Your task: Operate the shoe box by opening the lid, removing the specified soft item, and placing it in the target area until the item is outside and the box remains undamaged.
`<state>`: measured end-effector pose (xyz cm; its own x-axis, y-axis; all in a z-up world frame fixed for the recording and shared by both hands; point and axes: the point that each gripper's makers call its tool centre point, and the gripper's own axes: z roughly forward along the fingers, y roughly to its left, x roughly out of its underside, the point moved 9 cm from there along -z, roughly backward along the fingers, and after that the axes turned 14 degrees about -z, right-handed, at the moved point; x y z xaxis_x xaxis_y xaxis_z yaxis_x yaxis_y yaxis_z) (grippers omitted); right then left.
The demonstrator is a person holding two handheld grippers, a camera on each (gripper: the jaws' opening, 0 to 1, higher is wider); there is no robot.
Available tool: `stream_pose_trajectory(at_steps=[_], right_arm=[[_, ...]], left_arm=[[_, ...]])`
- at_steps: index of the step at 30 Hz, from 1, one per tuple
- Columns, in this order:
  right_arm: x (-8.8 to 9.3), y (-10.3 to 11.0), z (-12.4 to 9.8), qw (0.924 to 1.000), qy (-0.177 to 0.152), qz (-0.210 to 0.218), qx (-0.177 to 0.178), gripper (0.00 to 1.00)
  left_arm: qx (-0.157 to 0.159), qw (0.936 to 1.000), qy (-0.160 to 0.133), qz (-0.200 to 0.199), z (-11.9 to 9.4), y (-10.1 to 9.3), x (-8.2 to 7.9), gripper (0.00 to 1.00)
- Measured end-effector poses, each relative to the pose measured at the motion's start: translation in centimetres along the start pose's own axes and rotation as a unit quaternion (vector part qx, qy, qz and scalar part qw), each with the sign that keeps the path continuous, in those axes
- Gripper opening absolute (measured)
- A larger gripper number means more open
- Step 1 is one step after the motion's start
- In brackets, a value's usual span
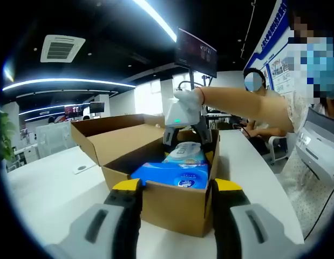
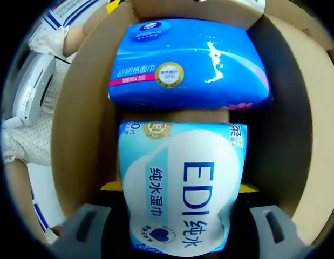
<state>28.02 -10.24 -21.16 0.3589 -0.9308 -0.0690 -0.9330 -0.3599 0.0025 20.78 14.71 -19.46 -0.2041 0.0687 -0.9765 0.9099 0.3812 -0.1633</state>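
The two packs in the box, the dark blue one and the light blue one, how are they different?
The dark blue tissue pack is deep blue with a round gold badge; the light blue wipes pack is pale with a white cloud shape and big "EDI" letters. The wipes pack sits between the right gripper jaws; the tissue pack lies untouched beyond it. The two packs lie crosswise to each other. Both are soft plastic packs inside the open cardboard box.

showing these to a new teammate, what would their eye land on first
Probably the open cardboard shoe box on the white table, with two soft packs inside. In the right gripper view, the right tongs sit on either side of the light blue EDI wipes pack; a darker blue tissue pack lies beyond it. The left tongs flank the box's near wall.
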Motion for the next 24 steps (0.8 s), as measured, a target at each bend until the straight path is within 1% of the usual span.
stream_pose_trajectory(at_steps=[15, 16, 18, 21, 22, 24], right_arm=[[-0.15, -0.37, -0.12, 0.9997, 0.021, 0.009, 0.0, 0.76], [-0.12, -0.4, -0.16, 0.9996, 0.025, 0.016, -0.001, 0.76], [-0.01, -0.27, -0.2, 0.9983, 0.038, 0.044, -0.004, 0.74], [0.15, -0.04, -0.21, 0.9944, 0.053, 0.091, -0.011, 0.73], [0.1, -0.09, -0.14, 0.9953, 0.048, 0.084, -0.007, 0.73], [0.06, 0.14, -0.08, 0.995, 0.047, 0.088, -0.006, 0.73]], left_arm=[[-0.001, 1.0, 0.002, 0.003, 0.03, 0.15, -0.1, 0.53], [-0.001, 1.0, 0.002, 0.003, 0.04, 0.17, -0.12, 0.53], [-0.001, 1.0, 0.002, 0.003, 0.05, 0.2, -0.13, 0.53], [0.0, 1.0, 0.002, 0.003, 0.07, 0.28, -0.17, 0.53], [0.0, 1.0, 0.002, 0.004, 0.07, 0.3, -0.18, 0.53], [0.0, 1.0, 0.003, 0.004, 0.07, 0.31, -0.17, 0.53]])
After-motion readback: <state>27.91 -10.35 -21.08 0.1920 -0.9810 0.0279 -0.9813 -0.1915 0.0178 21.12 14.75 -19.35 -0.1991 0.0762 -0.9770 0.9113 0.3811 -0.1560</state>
